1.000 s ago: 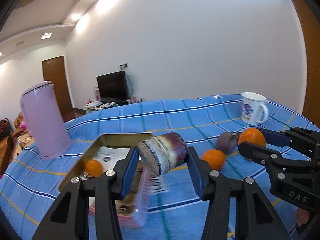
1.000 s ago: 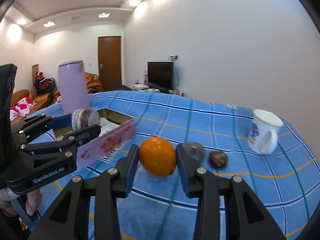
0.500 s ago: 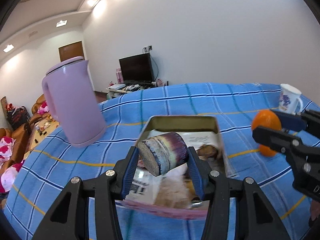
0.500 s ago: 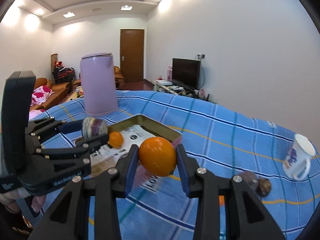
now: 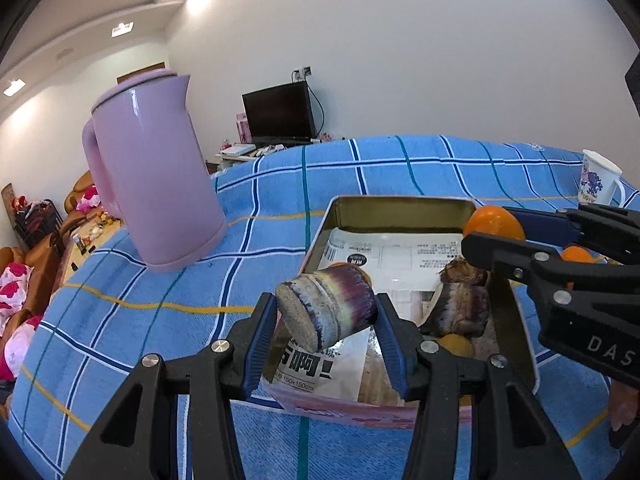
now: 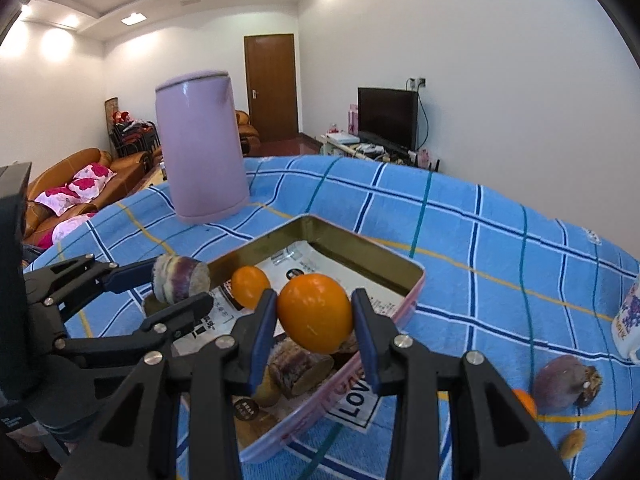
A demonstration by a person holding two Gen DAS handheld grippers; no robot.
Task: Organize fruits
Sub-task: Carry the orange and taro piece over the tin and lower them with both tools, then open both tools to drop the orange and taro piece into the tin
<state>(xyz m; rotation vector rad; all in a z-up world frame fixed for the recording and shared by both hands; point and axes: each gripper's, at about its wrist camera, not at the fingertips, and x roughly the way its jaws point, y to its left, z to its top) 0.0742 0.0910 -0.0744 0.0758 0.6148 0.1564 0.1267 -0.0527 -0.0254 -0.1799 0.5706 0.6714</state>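
Shift since earlier: both claws have swung across the blue checked cloth [image 6: 472, 240] from the loose fruit by the mug to a spot above the tin, each carrying its load along; the kettle now looms larger in both views.
Left claw: left gripper [image 5: 326, 330] is clamped on a purple cane piece [image 5: 326, 310], cut end toward the camera, hanging over the tin's near left part.
Right claw: right gripper [image 6: 314, 320] is clamped on an orange [image 6: 314, 312], held over the tin's near right part.
Meaning for the task: both fruits look to be at the drop-off stage; release over the tin seems the step in hand.
Tin: open metal tin [image 6: 360, 248] already holds a small orange [image 6: 250, 290], another cane piece [image 6: 298, 372] and printed packets.
Left outside: a dark purple fruit [image 6: 564, 382] and a bit of orange just beside it lie on the cloth to the right, still to be gathered.
Edges: tin walls are low; the near rim sits right under both claws.
Open room: free space in the tin is at its far end; the near part is crowded.
Neighbours: pink kettle [image 5: 152, 172] stands well left of the tin; mug [image 5: 598, 178] far right, both apart from the claws.
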